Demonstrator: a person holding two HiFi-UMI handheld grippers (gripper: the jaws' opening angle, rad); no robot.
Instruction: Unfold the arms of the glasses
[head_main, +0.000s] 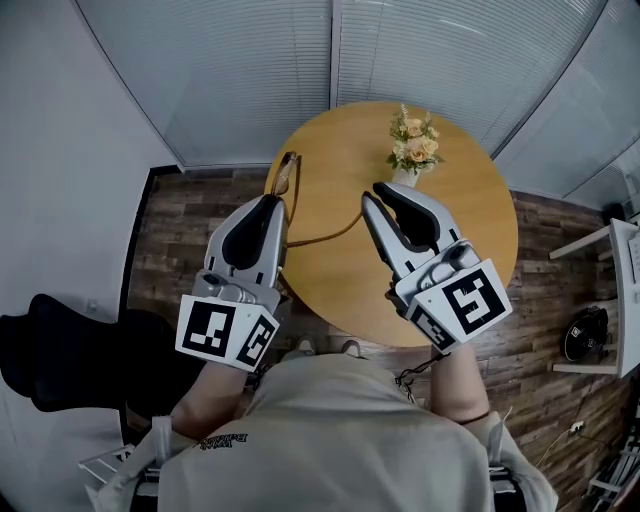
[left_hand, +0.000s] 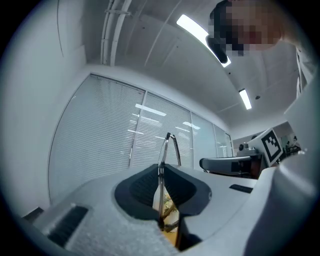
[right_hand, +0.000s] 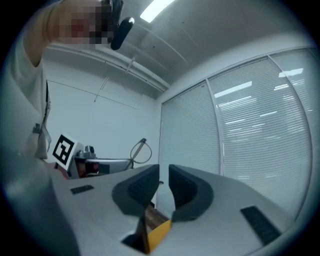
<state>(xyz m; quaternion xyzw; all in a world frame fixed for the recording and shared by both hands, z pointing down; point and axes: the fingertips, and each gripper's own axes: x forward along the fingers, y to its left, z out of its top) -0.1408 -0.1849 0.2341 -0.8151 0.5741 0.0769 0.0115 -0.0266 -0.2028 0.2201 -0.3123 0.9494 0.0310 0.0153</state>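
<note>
The glasses (head_main: 285, 178) are held up over the near left part of the round table (head_main: 470, 250), pinched at one side by the left gripper (head_main: 278, 205); in the left gripper view its jaws are seen pressed together on the thin frame, with the rim rising above them. The lens frame stands beyond that gripper's tips, its long axis running away from the person; one arm (head_main: 325, 235) is swung out and stretches sideways across the gap to the right gripper (head_main: 378, 190). The right gripper's jaws are only narrowly apart; a small dark tip, taken to be the arm's end, shows in the slot in the right gripper view, but a pinch on it cannot be confirmed. One arm is therefore judged to be open or nearly so; the state of the other arm, hidden by the left gripper, cannot be told. The coming move is judged to turn on that sideways line, since the arm points from the left jaws straight at the right ones, and the right gripper is the nearer to its free end. A small vase of flowers (head_main: 412, 148) stands well apart, further back on the table.
</note>
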